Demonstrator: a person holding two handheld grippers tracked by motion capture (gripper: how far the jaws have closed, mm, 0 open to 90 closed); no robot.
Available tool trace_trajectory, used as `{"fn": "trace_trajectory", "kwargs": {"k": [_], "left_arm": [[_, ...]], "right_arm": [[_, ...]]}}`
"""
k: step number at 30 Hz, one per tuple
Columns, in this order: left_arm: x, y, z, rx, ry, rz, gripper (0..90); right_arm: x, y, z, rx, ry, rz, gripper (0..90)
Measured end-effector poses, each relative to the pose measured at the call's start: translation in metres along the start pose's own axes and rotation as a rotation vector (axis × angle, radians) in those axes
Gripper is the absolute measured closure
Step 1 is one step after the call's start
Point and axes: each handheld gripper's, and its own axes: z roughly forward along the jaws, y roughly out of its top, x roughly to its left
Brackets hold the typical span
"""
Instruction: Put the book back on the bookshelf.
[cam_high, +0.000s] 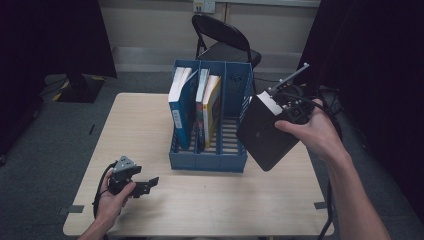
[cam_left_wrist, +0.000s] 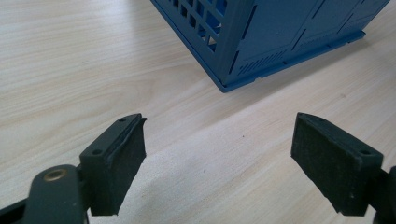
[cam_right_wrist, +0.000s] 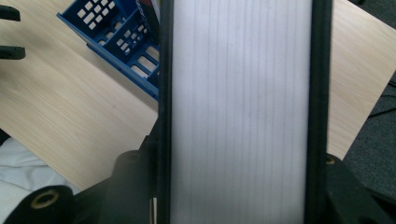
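A thick black book (cam_high: 265, 132) hangs tilted in the air to the right of the blue file rack (cam_high: 210, 161), and my right gripper (cam_high: 274, 109) is shut on its upper end. The right gripper view looks along the book's white page edge (cam_right_wrist: 240, 112), with a black jaw pressed against each cover. The rack's left slot holds a blue book (cam_high: 181, 112) and its middle slot a yellow one (cam_high: 213, 107). Its right slot (cam_high: 233, 135) holds nothing. My left gripper (cam_high: 149, 183) rests low on the table near the front left, open (cam_left_wrist: 217, 158), pointing at the rack's corner (cam_left_wrist: 261, 42).
The wooden table (cam_high: 145, 117) has bare surface left of and in front of the rack. A black folding chair (cam_high: 225, 42) stands behind the table. Dark curtains hang at both sides. The table's right edge lies just below the hanging book.
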Motion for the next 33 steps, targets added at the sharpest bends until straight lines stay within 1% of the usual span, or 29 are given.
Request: {"fn": "trace_trajectory", "kwargs": {"k": [5, 9, 11, 13, 16, 20, 22, 28, 31, 33], "left_arm": [[0.001, 0.0, -0.001, -0.004, 0.001, -0.002, 17.5], [0.001, 0.0, 0.0, 0.001, 0.0, -0.001, 17.5], [0.001, 0.0, 0.0, -0.002, -0.001, 0.002, 17.5], [0.001, -0.001, 0.0, -0.002, 0.002, 0.002, 17.5], [0.001, 0.0, 0.0, 0.001, 0.0, 0.0, 17.5], [0.001, 0.0, 0.0, 0.002, -0.002, 0.005, 17.6], [0.001, 0.0, 0.0, 0.003, -0.003, 0.002, 17.6], [0.001, -0.001, -0.001, 0.001, -0.006, 0.006, 17.6], [0.002, -0.001, -0.001, 0.002, -0.004, 0.004, 17.6], [0.002, -0.001, -0.002, -0.003, -0.007, 0.006, 17.6]], "right_arm": [[0.005, 0.014, 0.005, 0.002, 0.012, -0.006, 53.6], [0.009, 0.022, 0.009, -0.004, 0.008, -0.01, 53.7], [0.009, 0.026, 0.012, 0.002, 0.017, 0.001, 53.7], [0.009, 0.03, 0.016, 0.009, 0.016, 0.011, 53.7], [0.01, 0.036, 0.023, 0.02, 0.005, 0.009, 53.7], [0.01, 0.047, 0.031, 0.046, 0.013, 0.024, 53.7], [0.011, 0.053, 0.033, 0.056, 0.005, 0.025, 53.7], [0.009, 0.067, 0.043, 0.082, -0.002, 0.082, 53.7], [0.009, 0.073, 0.047, 0.091, -0.022, 0.103, 53.7], [0.009, 0.075, 0.049, 0.098, -0.031, 0.108, 53.7]]}}
